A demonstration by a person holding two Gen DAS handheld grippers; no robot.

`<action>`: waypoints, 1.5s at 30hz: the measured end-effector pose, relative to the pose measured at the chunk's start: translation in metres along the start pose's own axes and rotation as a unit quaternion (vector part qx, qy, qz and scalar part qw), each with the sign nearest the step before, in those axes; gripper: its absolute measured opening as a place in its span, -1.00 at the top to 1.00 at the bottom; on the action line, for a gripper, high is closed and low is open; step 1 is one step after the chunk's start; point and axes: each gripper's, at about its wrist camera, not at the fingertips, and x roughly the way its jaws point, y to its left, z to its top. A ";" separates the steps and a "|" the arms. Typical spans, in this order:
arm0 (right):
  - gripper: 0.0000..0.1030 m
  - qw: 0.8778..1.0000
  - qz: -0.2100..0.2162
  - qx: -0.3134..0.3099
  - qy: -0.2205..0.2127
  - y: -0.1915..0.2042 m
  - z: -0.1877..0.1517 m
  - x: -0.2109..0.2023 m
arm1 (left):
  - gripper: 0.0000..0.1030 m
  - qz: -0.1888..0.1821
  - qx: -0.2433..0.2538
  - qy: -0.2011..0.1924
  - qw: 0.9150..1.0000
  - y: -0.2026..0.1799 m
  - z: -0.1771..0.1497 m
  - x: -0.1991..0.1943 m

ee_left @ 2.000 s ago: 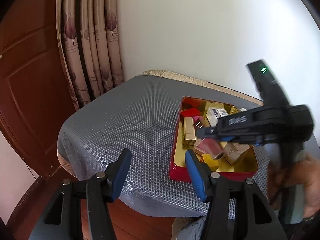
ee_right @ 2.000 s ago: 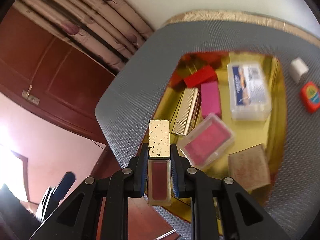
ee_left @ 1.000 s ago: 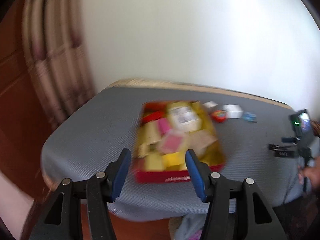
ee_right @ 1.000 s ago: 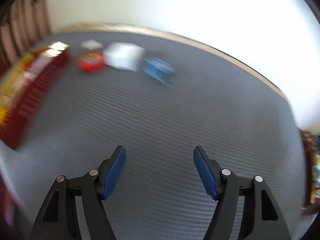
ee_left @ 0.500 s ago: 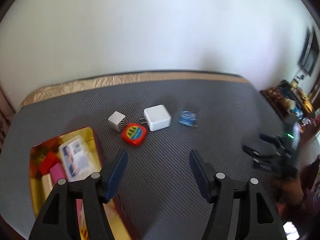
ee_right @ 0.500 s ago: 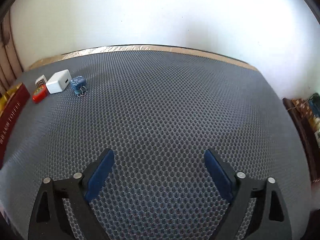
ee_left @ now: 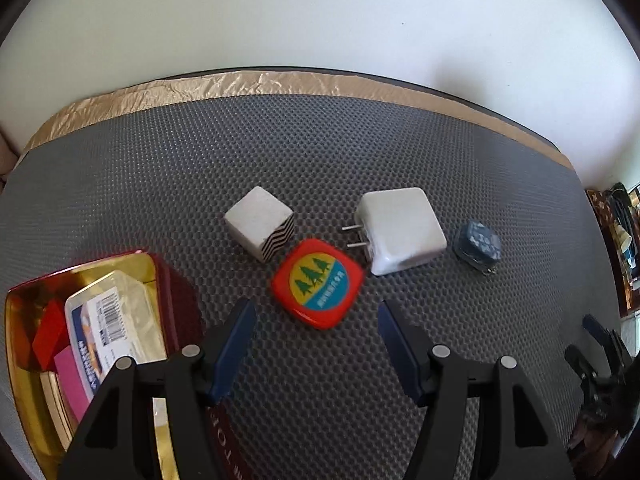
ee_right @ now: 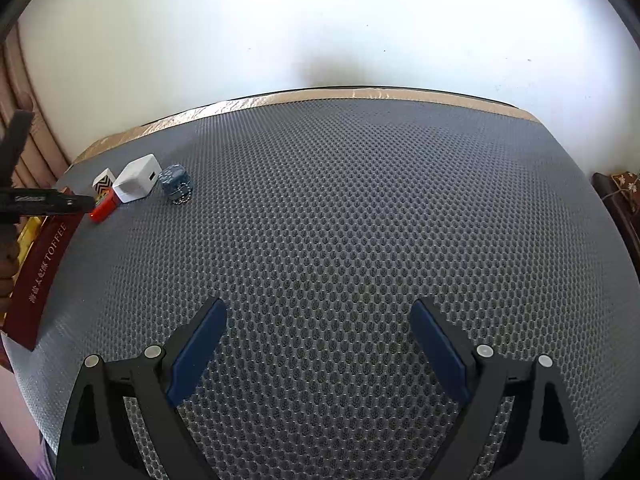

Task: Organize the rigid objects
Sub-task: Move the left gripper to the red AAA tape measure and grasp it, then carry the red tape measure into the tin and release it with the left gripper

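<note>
The left tongs hang over the grey mesh counter with jaws apart and nothing between them, having just been opening; the red tile with the tree badge lies flat just ahead of the tips, so picking it up looks like the step in hand. It sits in a tight cluster: the striped cube is just beside its upper left corner and the white charger touches or nearly touches its right corner, with the blue charm a little further right. The tile is low and flat, so the jaws should come down nearly upright, straddle two opposite free edges and press to the mesh before closing; a slanted approach would likely nudge the charger or cube. The gap looks only slightly wider than the tile, so centring matters. The tin, already partly filled, stands close on the left for the drop. The right tongs are spread wide and empty over bare mesh, well apart from the cluster; they too have just been opening.
</note>
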 end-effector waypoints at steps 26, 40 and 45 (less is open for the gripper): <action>-0.90 1.000 0.003 -0.007 0.014 0.012 0.002 0.012 | -0.02 0.006 0.020 0.002 1.000 -0.020 -0.002 -0.006; -0.93 0.999 -0.017 -0.024 0.024 0.023 0.003 0.020 | -0.02 -0.016 -0.051 -0.080 0.995 0.002 -0.104 -0.150; -0.93 0.999 -0.027 -0.030 0.027 0.027 0.004 0.023 | -0.02 0.037 -0.091 -0.080 0.992 0.062 -0.141 -0.183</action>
